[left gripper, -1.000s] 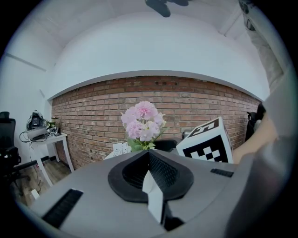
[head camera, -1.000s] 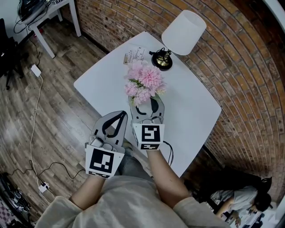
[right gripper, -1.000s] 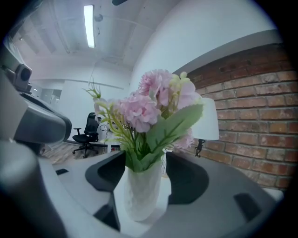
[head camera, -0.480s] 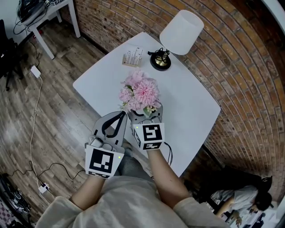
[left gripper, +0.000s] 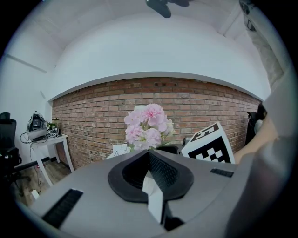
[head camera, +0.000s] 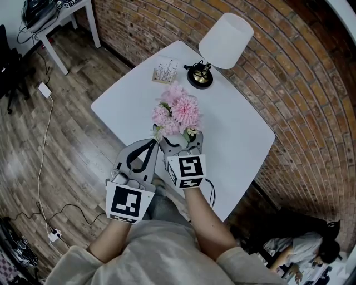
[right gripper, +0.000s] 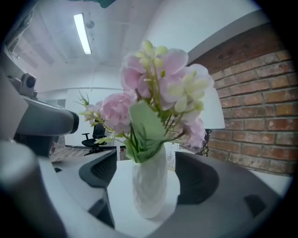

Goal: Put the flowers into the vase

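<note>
Pink flowers point(head camera: 178, 111) with green leaves stand in a white textured vase point(right gripper: 150, 186) on the white table point(head camera: 239, 133), near its front edge. My right gripper point(head camera: 181, 136) is level around the vase, one jaw on each side. Its jaws are opening, and in the right gripper view point(right gripper: 148, 174) a gap shows between each pad and the vase. In the head view the blooms hide most of the vase. My left gripper point(head camera: 151, 143) hovers just left of the right one, shut with nothing held. From the left gripper point(left gripper: 150, 155) view the flowers point(left gripper: 146, 128) show ahead.
A lamp with a white shade point(head camera: 225, 42) and dark round base point(head camera: 200, 78) stands at the table's far side, beside a small card holder point(head camera: 165, 71). A brick wall runs to the right. Wooden floor with cables and a white side table point(head camera: 61, 16) lie to the left.
The right jaws have spread apart off the vase. The bouquet came nearer and leaned left half a second ago, then settled upright. The left gripper has not moved.
</note>
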